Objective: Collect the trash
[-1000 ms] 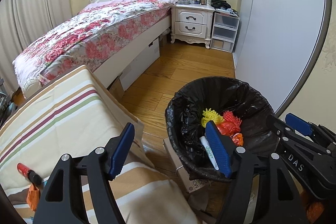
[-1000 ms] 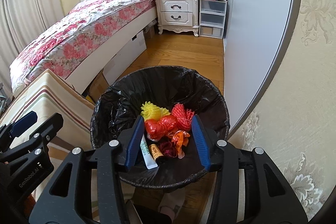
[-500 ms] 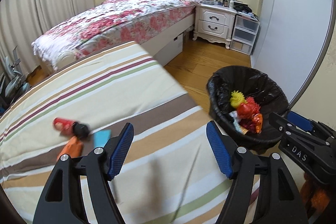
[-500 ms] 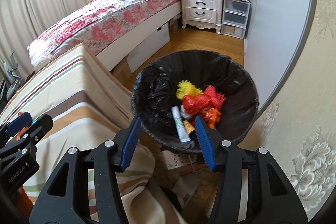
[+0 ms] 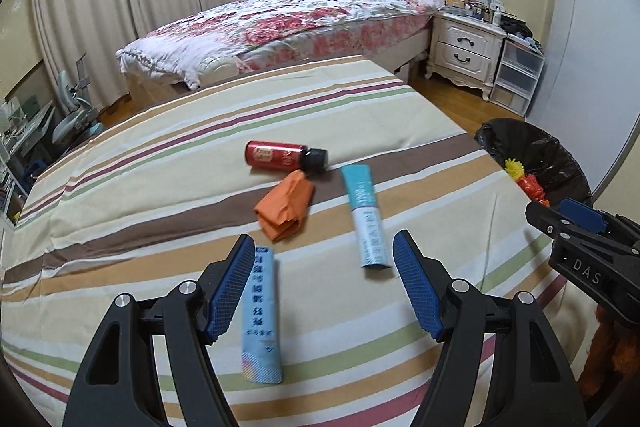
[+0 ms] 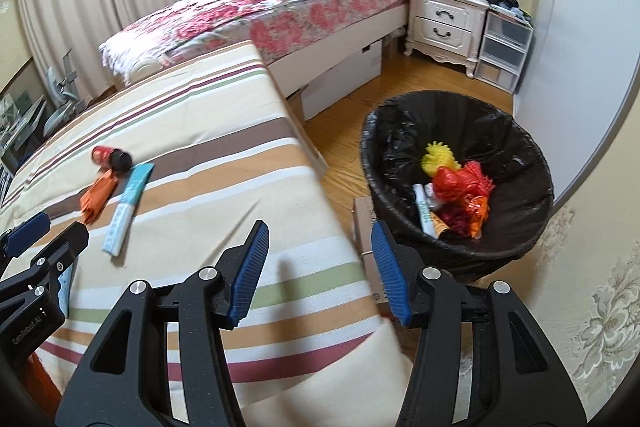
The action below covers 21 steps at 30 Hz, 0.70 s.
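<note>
Soft daylight, mild motion blur, heavy fisheye warp, dark corners.

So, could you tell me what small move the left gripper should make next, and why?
Probably lower the left gripper a little and shift it left, over the light blue packet on the striped cloth. Its jaws are open and empty, and that packet lies nearest, right beside the left finger. The bin already holds other trash, so the packet likely goes there next.

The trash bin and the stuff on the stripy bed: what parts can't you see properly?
- Trash bin, left wrist view: its near side is hidden by the striped cover and the right gripper.
- Blue packet: printing too blurred to read.
- Same packet, right wrist view: mostly hidden behind the left gripper.
</note>
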Tool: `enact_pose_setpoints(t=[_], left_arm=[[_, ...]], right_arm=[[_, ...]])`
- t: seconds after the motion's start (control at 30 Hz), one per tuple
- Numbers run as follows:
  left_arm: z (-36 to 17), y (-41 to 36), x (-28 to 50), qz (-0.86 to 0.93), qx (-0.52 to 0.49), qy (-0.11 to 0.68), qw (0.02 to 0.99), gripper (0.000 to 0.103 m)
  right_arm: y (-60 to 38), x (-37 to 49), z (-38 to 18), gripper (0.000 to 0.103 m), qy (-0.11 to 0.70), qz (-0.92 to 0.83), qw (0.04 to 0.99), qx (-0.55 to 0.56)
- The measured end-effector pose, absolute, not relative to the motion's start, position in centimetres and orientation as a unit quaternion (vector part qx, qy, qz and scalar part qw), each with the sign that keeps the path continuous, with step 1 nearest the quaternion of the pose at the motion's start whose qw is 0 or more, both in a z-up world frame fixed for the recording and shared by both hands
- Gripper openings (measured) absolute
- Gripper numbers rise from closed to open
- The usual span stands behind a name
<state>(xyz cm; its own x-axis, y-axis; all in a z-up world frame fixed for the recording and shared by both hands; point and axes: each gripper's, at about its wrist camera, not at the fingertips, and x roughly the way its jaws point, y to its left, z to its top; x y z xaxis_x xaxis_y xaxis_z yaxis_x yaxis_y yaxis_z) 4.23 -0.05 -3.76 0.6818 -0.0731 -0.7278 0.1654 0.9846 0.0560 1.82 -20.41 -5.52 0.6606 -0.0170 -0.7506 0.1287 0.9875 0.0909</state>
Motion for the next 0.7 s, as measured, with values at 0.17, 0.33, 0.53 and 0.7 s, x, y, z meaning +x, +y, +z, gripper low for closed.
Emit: enact_pose_setpoints(t=[0.17, 0.33, 0.53, 0.7], left_arm=[[-4.5, 2.3, 3.4, -0.048, 0.044, 0.404, 0.912, 0.070], [-5.5, 3.9, 2.7, -0.045, 0.035, 0.418, 0.907, 0.066], [-6.6, 5.1, 2.6, -0.058, 0.011, 0.445, 0.894, 0.046], [-6.6, 5.4, 2.1, -0.058, 0.018, 0.435, 0.898, 0.025]], right_arm=[[-18.3, 1.4, -5.4, 0.052, 0.412, -0.022, 0.909, 0.054], [-16.8, 0.9, -5.3, 0.052, 0.412, -0.012, 0.910, 0.043], [-15.5, 0.8, -5.2, 0.052, 0.413, -0.001, 0.910, 0.031], [-14.5, 0.9, -5.3, 0.052, 0.415, 0.005, 0.910, 0.023]])
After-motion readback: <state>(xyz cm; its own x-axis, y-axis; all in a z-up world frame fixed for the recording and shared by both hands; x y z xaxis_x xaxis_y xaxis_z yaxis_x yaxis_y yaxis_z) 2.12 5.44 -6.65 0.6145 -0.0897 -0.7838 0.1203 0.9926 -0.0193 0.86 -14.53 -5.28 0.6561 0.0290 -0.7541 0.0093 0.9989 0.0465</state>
